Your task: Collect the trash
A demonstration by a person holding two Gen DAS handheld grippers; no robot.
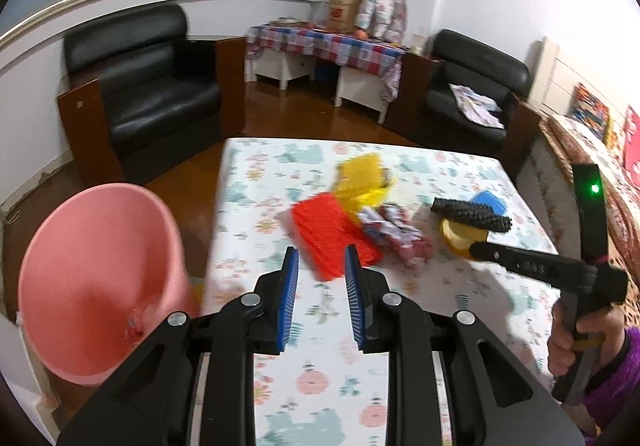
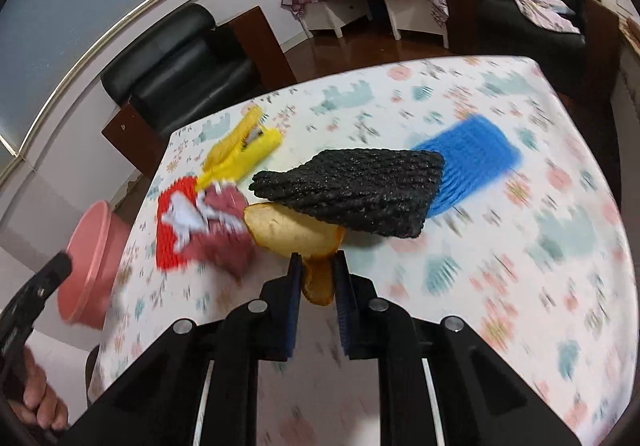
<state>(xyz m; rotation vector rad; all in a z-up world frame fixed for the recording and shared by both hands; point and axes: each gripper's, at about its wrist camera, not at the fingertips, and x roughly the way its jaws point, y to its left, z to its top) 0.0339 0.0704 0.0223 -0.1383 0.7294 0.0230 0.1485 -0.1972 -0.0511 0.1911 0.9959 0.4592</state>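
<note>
On the patterned table (image 1: 320, 386) lies a pile: a red knitted cloth (image 1: 324, 234), a yellow one (image 1: 360, 174), a crumpled red-and-white wrapper (image 1: 394, 230), a black knitted cloth (image 2: 352, 190) and a blue one (image 2: 468, 158). My right gripper (image 2: 318, 258) is shut on a yellow-brown fruit peel (image 2: 288, 226), whose far end sits under the black cloth. My left gripper (image 1: 321, 252) is open just short of the red cloth, with nothing between its blue pads. A pink bin (image 1: 92, 278) stands beside the table's left edge.
A person's hand (image 1: 576, 338) in a purple sleeve holds the right gripper's handle. Two black armchairs (image 1: 152, 86) and a low table under a checked cloth (image 1: 328, 46) stand on the brown floor behind. A bed (image 1: 592, 166) borders the right side.
</note>
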